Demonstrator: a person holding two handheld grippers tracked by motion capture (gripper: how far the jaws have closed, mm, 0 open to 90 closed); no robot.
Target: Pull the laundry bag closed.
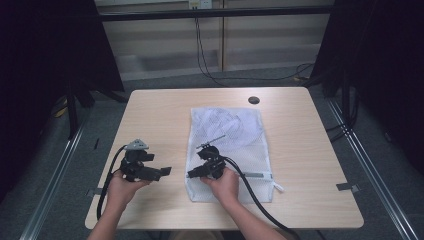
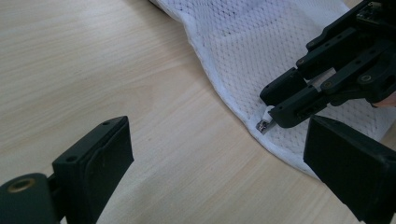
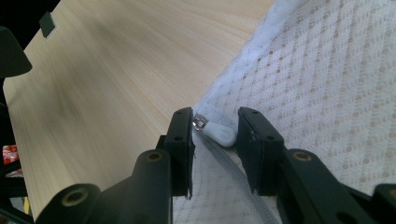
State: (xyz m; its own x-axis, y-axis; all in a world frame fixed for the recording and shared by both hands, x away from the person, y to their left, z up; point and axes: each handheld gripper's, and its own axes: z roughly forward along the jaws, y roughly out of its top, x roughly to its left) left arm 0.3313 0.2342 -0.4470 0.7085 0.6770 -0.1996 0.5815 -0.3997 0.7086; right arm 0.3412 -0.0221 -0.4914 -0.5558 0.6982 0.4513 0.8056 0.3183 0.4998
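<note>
Right tool straddles the zipper pull at the mesh bag's near-left corner, its 2 jaws not yet gripping. Left tool stands open over the surface. Off-centre closing risks the pull slipping out.

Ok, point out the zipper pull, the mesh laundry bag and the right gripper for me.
zipper pull [image 3: 219, 132], right gripper view, on its white tab.
mesh laundry bag [image 1: 240, 127], high view, on bare mesh at the far part.
right gripper [image 3: 215, 140], right gripper view, midway between the tips of its jaws.
</note>
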